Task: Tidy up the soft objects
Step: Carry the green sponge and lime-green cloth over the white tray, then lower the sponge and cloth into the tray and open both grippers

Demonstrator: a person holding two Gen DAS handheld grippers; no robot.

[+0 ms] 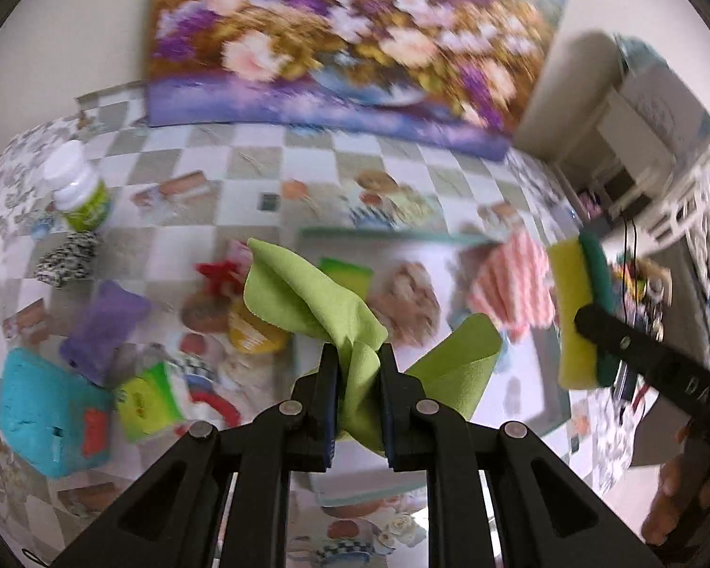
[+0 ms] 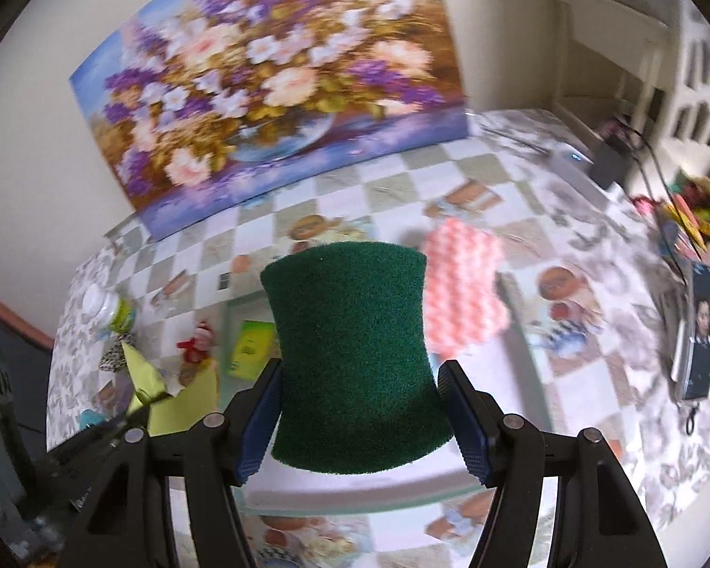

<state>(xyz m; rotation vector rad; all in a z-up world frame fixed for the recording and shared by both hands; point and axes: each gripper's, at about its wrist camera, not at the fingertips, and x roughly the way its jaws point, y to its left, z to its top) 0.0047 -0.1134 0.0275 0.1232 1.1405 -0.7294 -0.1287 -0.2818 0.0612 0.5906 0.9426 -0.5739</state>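
Biggest thing in both views is the flower painting (image 2: pixel 270 94) leaning on the wall at the top of the frame, with the checkered tablecloth (image 1: pixel 241 161) spread under it. Your white tray (image 1: pixel 520 402) sits on the table at lower centre.

Your right gripper (image 2: pixel 359 407) is clamped on the sponge (image 2: pixel 355 355). Its long axis runs straight up the frame away from the camera, green scrubby face toward the lens. Only the left view shows the yellow foam side, at the right edge.

Your left gripper (image 1: pixel 359 402) is pinched tight on the green cloth (image 1: pixel 317 303), which fans out up-left and right of the jaws, held above the tray.

The pink striped cloth (image 2: pixel 464 293) lies at the tray's far right corner. The left view alone catches the teal pouch (image 1: pixel 42 407) and purple cloth (image 1: pixel 104 326) at lower left; the white-capped bottle (image 1: pixel 78 184) stands at upper left.
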